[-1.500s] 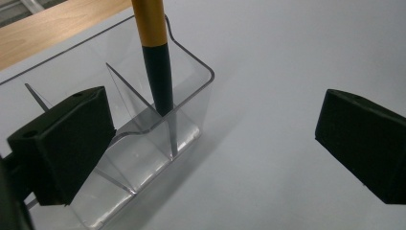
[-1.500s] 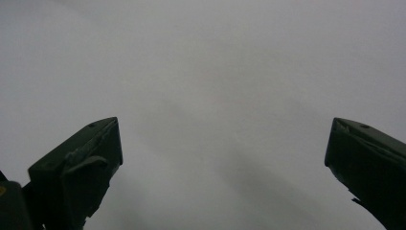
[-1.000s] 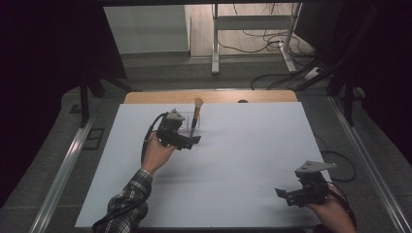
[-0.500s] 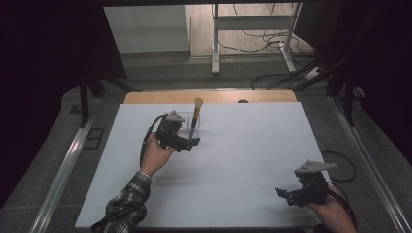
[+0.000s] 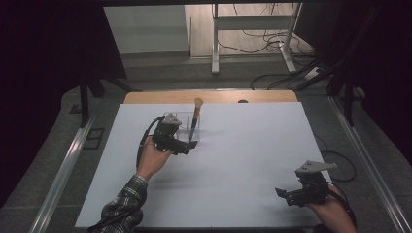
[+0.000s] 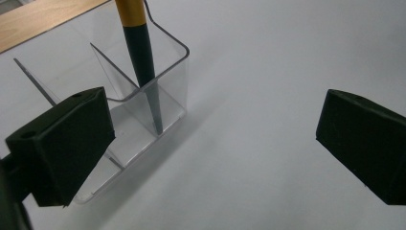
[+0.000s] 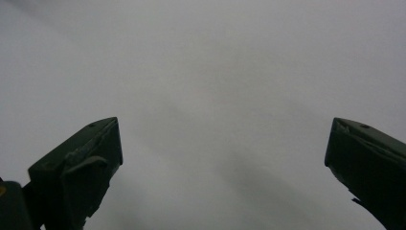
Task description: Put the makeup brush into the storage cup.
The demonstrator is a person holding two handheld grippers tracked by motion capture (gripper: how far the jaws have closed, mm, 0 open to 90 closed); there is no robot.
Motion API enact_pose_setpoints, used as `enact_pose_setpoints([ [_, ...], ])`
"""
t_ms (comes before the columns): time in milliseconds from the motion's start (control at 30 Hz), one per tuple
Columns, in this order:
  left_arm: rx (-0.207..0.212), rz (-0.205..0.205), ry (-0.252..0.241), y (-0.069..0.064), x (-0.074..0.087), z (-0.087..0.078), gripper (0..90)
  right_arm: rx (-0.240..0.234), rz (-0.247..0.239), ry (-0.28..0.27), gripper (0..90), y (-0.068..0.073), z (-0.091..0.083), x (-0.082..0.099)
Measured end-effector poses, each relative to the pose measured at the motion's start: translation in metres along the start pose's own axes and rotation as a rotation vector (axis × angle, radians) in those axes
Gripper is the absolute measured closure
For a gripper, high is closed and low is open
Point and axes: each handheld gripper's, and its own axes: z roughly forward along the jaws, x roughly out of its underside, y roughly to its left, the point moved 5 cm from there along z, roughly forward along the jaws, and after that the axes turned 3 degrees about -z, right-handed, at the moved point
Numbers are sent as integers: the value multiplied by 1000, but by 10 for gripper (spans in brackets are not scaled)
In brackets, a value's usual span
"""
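Where the brush (image 6: pixel 139 52) stands, its clear holder (image 6: pixel 158 103) bears no legible writing.

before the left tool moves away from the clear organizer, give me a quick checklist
1. Left tool open, holding nothing: ok.
2. Brush stands handle-down in the corner compartment of the clear organizer, leaning on its rim: ok.
3. Left tool's jaws apart from the brush: ok.
4. One jaw overlaps the organizer's wall; touching or not: cannot tell.
5. Right tool open over bare white table: ok.
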Motion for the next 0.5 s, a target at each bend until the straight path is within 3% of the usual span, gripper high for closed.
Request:
enact_pose_setpoints([
  [500, -9, -21, -18, 3, 11, -17, 0, 9, 2, 2, 0, 0, 0, 0],
])
